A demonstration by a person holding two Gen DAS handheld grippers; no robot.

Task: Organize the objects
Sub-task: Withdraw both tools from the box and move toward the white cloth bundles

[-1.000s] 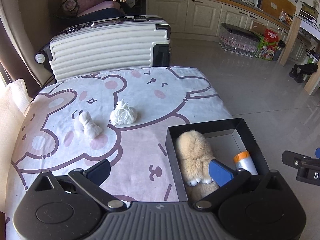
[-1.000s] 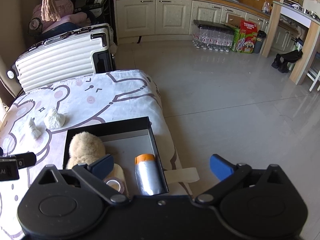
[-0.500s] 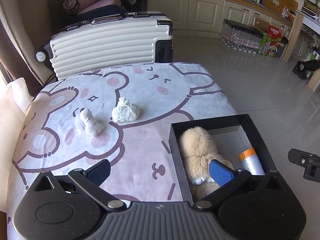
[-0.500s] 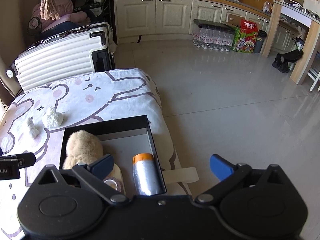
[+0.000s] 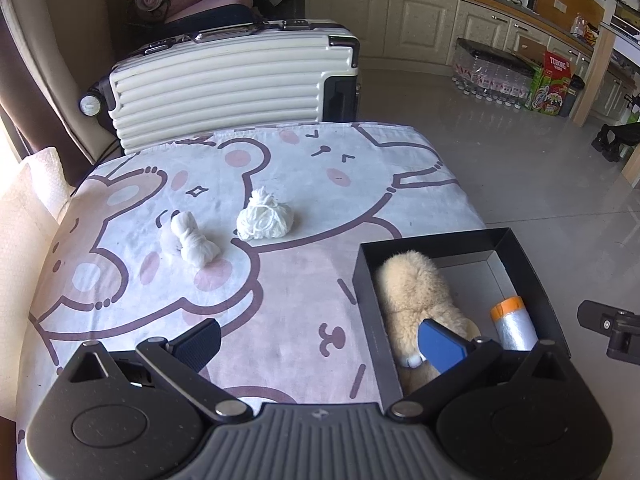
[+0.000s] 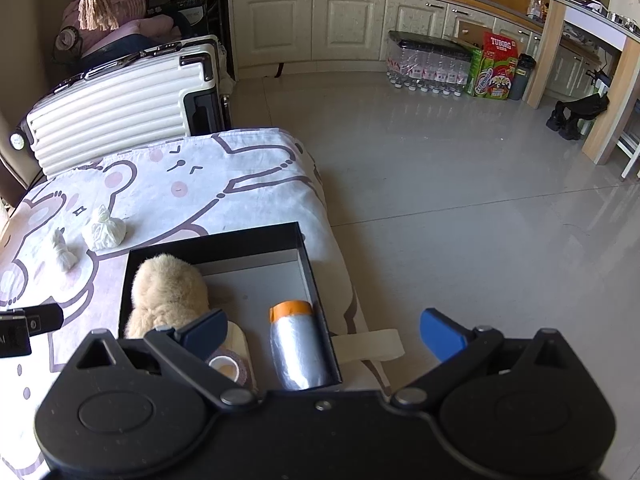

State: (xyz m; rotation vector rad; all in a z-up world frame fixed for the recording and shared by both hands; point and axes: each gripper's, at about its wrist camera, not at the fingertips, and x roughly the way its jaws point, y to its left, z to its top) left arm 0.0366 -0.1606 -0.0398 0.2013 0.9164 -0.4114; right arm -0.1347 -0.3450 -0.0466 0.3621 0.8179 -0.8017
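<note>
The box sits at the table's near right corner, its right wall close to the edge, holding a plush, a roll and tape. I see my left claw gaping wide, empty, over cloth and box; my right claw is wide too, half past the edge. Farther left, two rag bundles lie on open cloth. A suitcase stands beyond the far edge.

— Surroundings?
— A ribbed white suitcase stands on its side just behind the table, which wears a bear-print cloth.
— Farther back?
— Cream cabinets line the wall. Packs of bottled water sit on the grey tiled floor, touching a red and green carton.
</note>
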